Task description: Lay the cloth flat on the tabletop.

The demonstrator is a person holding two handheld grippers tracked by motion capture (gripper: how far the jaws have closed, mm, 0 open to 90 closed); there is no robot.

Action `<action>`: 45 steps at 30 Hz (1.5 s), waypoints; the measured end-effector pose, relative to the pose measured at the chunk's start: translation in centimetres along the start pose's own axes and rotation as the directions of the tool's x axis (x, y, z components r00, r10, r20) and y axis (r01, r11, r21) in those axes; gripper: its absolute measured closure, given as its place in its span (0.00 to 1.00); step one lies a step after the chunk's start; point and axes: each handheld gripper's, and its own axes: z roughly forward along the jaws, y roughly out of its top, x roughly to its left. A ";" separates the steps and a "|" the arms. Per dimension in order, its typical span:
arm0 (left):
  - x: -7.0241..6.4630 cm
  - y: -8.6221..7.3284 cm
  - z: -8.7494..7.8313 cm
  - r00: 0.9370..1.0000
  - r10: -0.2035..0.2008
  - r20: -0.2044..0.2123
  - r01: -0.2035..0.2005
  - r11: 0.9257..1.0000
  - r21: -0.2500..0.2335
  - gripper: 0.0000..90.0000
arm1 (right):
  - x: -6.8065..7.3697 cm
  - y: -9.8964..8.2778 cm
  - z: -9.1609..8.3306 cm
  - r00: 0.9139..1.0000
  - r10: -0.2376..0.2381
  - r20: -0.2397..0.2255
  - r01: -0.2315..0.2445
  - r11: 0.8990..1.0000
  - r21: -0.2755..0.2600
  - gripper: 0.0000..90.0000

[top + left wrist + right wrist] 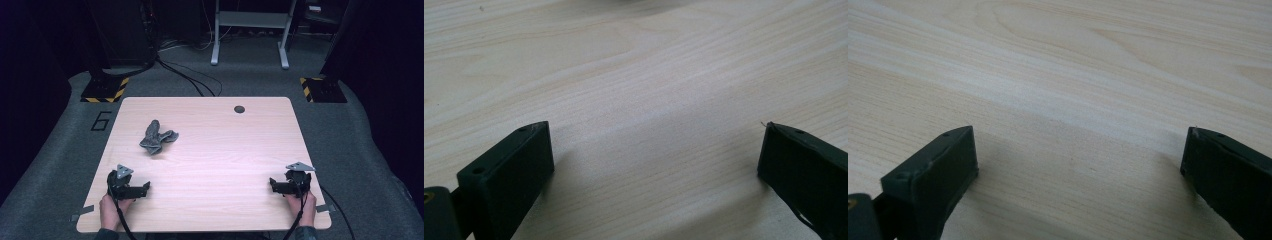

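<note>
Light wood table [220, 150]; crumpled grey cloth [157, 137] lies left of centre. Left gripper [145, 188] and right gripper [272, 184] rest near the front edge, jaws spread, empty. Approach not begun; next likely calls for the left gripper to reach the cloth.

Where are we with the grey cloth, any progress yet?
Nothing looks done: the crumpled grey cloth lies untouched on the light wooden table, left of centre. Nothing is in hand: the left gripper and right gripper rest near the table's near edge, fingers wide open over bare wood. All handling is left; the left gripper is nearer the cloth.
</note>
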 end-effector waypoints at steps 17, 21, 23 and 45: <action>-0.1 1.8 -0.1 0.999 0.016 0.042 -0.016 1.000 -0.003 0.02 | 0.0 0.0 0.0 1.000 0.000 0.000 0.000 1.000 -0.001 0.01; 0.1 3.1 -0.5 0.998 0.032 0.048 -0.032 0.999 -0.007 0.02 | 0.0 0.0 0.0 1.000 -0.001 0.000 0.001 1.000 -0.001 0.01; 0.2 3.8 -0.5 0.998 0.025 0.050 -0.024 1.000 -0.020 0.02 | 0.0 0.0 0.0 1.000 0.000 0.000 0.000 1.000 -0.001 0.01; 1.1 11.2 1.0 0.995 0.100 0.029 -0.098 0.994 -0.049 0.04 | 0.0 0.0 0.0 1.000 0.000 0.000 0.000 1.000 -0.001 0.02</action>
